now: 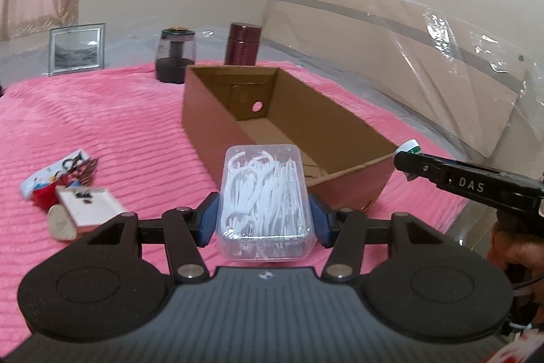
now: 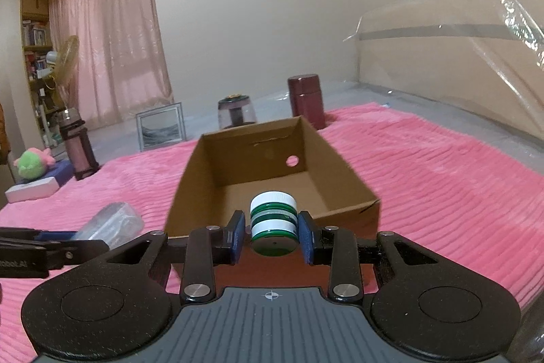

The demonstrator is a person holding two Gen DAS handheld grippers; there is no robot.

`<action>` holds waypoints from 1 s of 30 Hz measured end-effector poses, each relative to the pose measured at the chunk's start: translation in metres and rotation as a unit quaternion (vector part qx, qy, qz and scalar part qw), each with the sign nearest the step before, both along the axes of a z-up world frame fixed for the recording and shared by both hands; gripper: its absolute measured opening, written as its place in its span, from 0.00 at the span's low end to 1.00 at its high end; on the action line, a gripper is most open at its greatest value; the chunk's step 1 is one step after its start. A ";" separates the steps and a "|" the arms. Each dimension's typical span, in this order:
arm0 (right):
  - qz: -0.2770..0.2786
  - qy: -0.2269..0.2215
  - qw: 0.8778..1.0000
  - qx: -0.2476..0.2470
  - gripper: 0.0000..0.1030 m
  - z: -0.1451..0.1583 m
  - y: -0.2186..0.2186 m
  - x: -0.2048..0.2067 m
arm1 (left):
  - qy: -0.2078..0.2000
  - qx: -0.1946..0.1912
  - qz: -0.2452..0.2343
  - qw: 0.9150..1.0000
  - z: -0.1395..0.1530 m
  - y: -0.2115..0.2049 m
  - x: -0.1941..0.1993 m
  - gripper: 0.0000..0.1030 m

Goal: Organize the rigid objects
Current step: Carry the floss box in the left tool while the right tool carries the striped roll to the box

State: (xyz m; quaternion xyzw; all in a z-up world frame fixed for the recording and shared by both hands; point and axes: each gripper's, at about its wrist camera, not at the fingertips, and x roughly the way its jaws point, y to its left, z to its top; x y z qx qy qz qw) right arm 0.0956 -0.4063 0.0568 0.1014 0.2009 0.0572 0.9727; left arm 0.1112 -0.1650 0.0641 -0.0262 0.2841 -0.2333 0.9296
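My left gripper (image 1: 264, 221) is shut on a clear plastic box of white floss picks (image 1: 264, 203), held above the pink blanket just before the near edge of an open cardboard box (image 1: 353, 174). My right gripper (image 2: 272, 232) is shut on a small white and green jar (image 2: 273, 221), held at the near end of the same cardboard box (image 2: 190, 193). The right gripper also shows in the left wrist view (image 1: 408, 155) at the box's right corner. The floss box shows in the right wrist view (image 2: 108, 225) at the left. The cardboard box looks empty inside.
On the pink blanket (image 1: 102, 125) lie a white card box, keys and small items (image 1: 68, 189) at the left. A picture frame (image 1: 76, 48), a dark glass jar (image 1: 176, 55) and a maroon flask (image 1: 242, 44) stand behind the box. A plastic-wrapped headboard (image 1: 425, 63) rises at the right.
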 end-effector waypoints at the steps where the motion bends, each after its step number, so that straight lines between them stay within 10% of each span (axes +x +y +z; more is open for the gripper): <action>1: -0.001 0.000 1.000 -0.003 0.29 0.000 -0.003 0.002 | -0.002 0.002 -0.005 1.000 0.001 -0.003 0.002 0.49; 17: 0.115 0.016 0.989 -0.089 0.29 0.019 -0.041 0.074 | -0.041 0.064 -0.115 0.990 0.030 -0.047 0.074 0.49; 30: 0.299 0.078 0.919 -0.246 0.29 0.021 -0.022 0.178 | -0.048 0.178 -0.247 0.951 0.054 -0.080 0.180 0.49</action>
